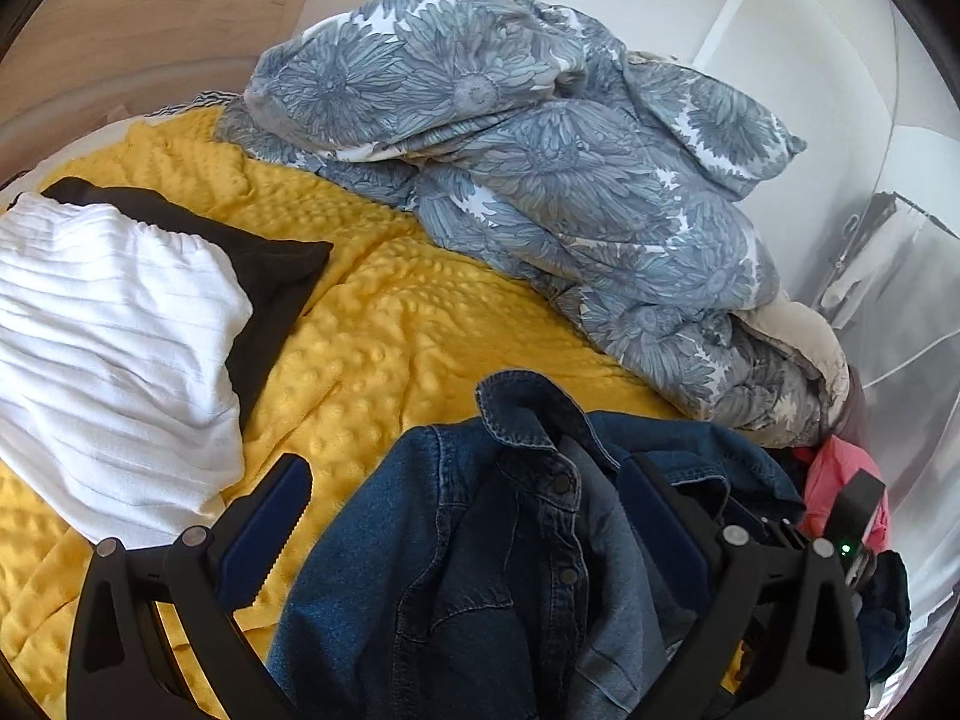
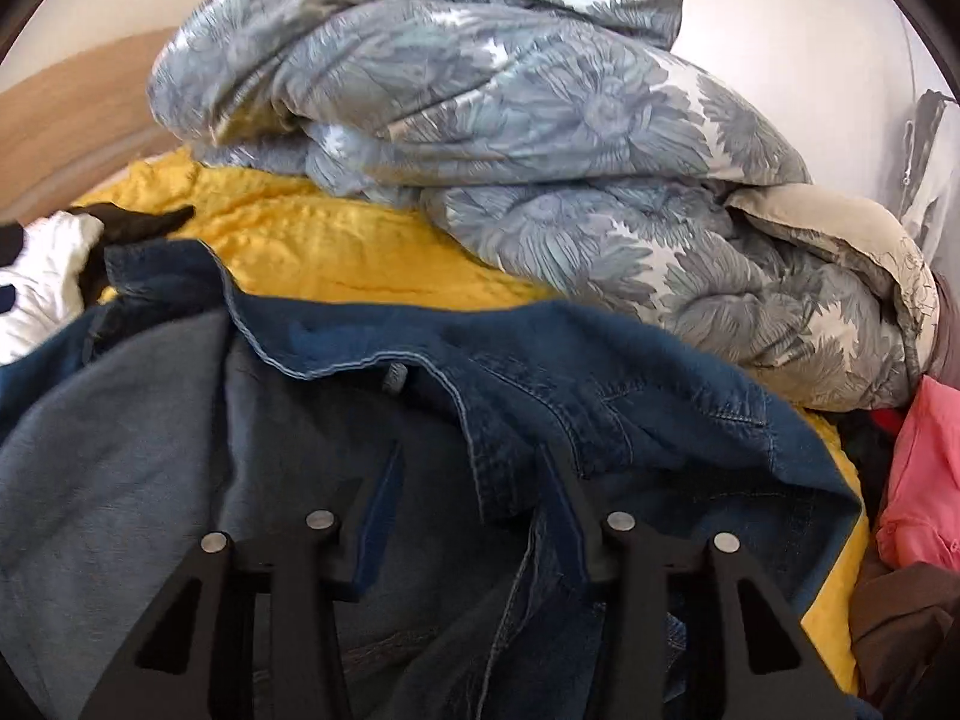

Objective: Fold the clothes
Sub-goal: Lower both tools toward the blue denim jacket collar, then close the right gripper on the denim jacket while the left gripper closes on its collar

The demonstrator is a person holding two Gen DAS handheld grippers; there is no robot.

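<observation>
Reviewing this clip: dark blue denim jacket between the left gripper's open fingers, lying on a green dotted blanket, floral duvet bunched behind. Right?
One error: the bumpy dotted blanket is yellow, not green, as the left wrist view shows. The dark blue denim jacket does lie between the open left gripper, with the grey-blue floral duvet bunched behind.

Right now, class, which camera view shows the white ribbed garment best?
The left wrist view: the white ribbed garment lies large and sharp on the yellow blanket, over a black garment. The right wrist view shows only a small white scrap at its left edge, behind the denim jacket.
</observation>
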